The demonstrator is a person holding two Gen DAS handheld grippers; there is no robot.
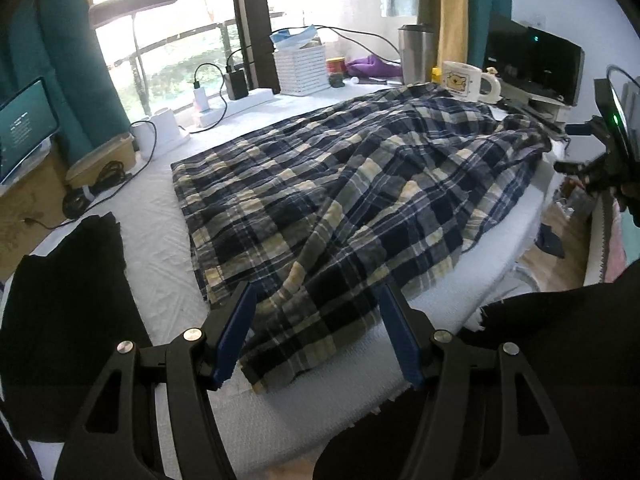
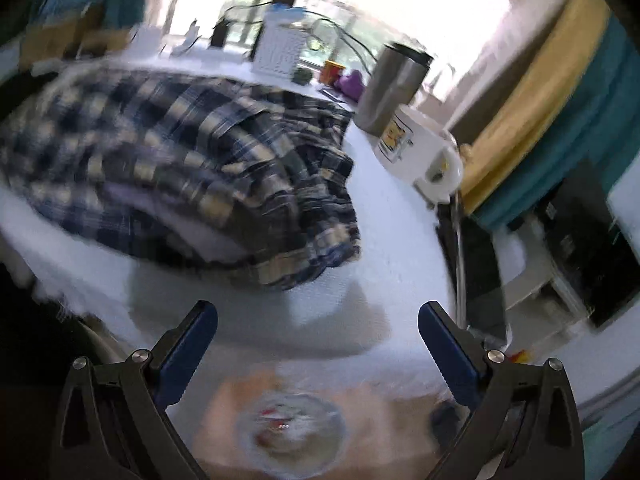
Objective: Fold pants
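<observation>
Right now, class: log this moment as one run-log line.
task: fold pants | pants: spread flat, unfolded | left gripper: open, over hem | right gripper: open, clear of cloth

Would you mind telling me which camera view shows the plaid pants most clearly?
The left wrist view: the plaid pants lie sharp and nearly whole across the white table. The right wrist view shows them motion-blurred and cut off at the left edge.

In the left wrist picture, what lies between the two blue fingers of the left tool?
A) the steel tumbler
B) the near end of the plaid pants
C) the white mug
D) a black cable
B: the left tool is open, and the near end of the plaid pants lies between its fingers on the white table; the mug and tumbler stand far behind.
</observation>
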